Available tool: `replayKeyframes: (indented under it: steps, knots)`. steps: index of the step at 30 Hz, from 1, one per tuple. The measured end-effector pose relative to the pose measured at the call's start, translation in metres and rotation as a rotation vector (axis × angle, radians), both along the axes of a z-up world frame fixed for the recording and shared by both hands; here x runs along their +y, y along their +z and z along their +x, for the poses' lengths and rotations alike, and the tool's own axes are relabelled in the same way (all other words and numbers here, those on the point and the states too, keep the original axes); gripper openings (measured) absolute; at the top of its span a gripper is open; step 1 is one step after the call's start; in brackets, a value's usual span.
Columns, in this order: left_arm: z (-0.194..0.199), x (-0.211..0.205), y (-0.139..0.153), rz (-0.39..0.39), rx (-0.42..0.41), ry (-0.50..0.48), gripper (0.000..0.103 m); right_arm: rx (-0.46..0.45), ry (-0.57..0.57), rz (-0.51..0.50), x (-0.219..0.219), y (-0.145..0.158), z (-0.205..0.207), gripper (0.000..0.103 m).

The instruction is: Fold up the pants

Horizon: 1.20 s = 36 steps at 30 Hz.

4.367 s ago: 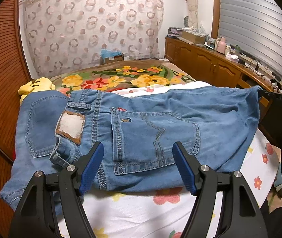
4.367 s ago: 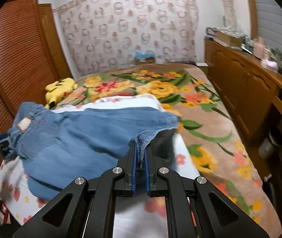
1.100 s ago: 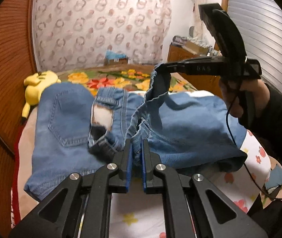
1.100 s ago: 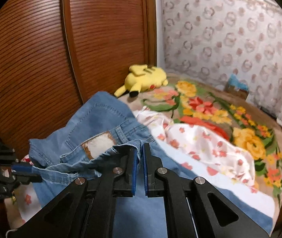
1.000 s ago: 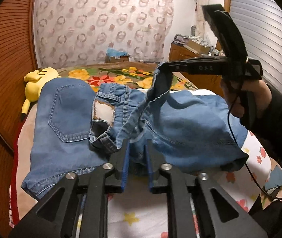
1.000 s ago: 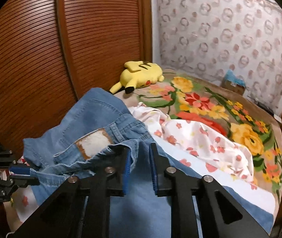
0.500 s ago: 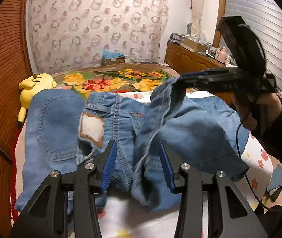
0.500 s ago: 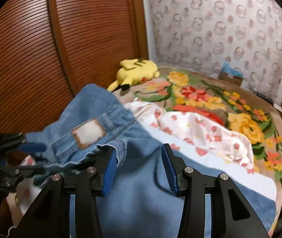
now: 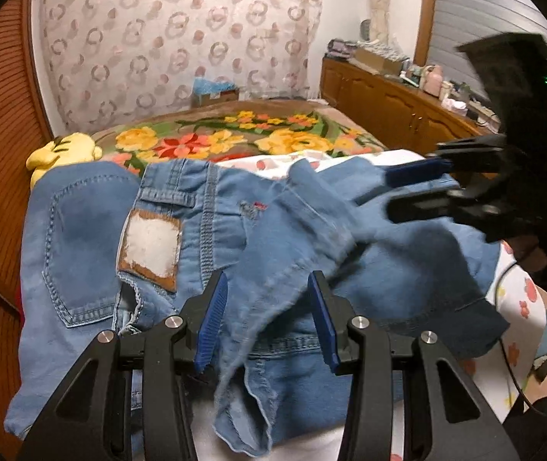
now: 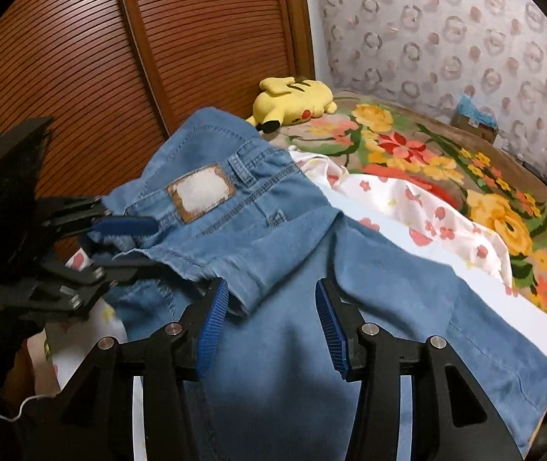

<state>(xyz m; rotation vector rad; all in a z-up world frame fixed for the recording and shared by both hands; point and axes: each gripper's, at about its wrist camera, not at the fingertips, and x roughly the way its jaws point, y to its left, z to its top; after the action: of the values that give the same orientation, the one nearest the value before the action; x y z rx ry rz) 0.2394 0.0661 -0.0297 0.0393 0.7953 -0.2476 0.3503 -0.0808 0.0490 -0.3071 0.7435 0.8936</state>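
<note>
Jeans (image 9: pixel 235 230) lie on the bed (image 9: pixel 211 142), hem end folded over near the waistband patch (image 9: pixel 150 247). Both my left gripper (image 9: pixel 267 307) and right gripper (image 10: pixel 271 317) have just opened, holding nothing. I should draw back gently, without dragging the loose hem.

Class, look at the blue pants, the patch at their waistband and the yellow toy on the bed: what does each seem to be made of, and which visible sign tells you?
Pants: apparently faded denim, matte, with contrast topstitched seams.
Patch: probably leather or card, brown edge, face worn whitish.
Yellow toy: likely plush, soft and rounded.
</note>
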Motion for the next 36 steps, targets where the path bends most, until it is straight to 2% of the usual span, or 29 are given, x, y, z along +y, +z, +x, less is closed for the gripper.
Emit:
replayKeyframes:
  steps: [5,13,22,30,31,32,34,36]
  knots:
    - [0.0,0.002,0.002,-0.027,0.004,0.008,0.045,-0.021,-0.059,0.005,-0.019,-0.002,-0.009,0.049]
    - [0.006,-0.026,0.013,-0.038,-0.012,-0.065,0.044,-0.041,-0.205,0.007,-0.053,-0.02,-0.015,0.049]
    - [0.031,-0.061,-0.006,-0.031,0.076,-0.119,0.044,-0.042,-0.274,-0.02,-0.059,-0.048,-0.016,0.049]
    - [0.044,-0.077,-0.025,0.036,0.137,-0.129,0.044,0.003,-0.285,-0.009,-0.061,-0.063,-0.001,0.049]
    - [0.044,-0.077,-0.025,0.043,0.133,-0.132,0.032,0.008,-0.287,-0.007,-0.062,-0.065,0.002,0.049]
    - [0.043,-0.076,-0.024,0.054,0.122,-0.13,0.016,0.007,-0.291,-0.001,-0.062,-0.066,0.001,0.049]
    - [0.042,-0.068,-0.016,0.052,0.103,-0.121,0.01,0.006,-0.296,0.014,-0.065,-0.065,0.001,0.049]
    - [0.041,-0.055,-0.002,0.049,0.068,-0.1,0.009,-0.003,-0.297,0.019,-0.066,-0.062,-0.001,0.049]
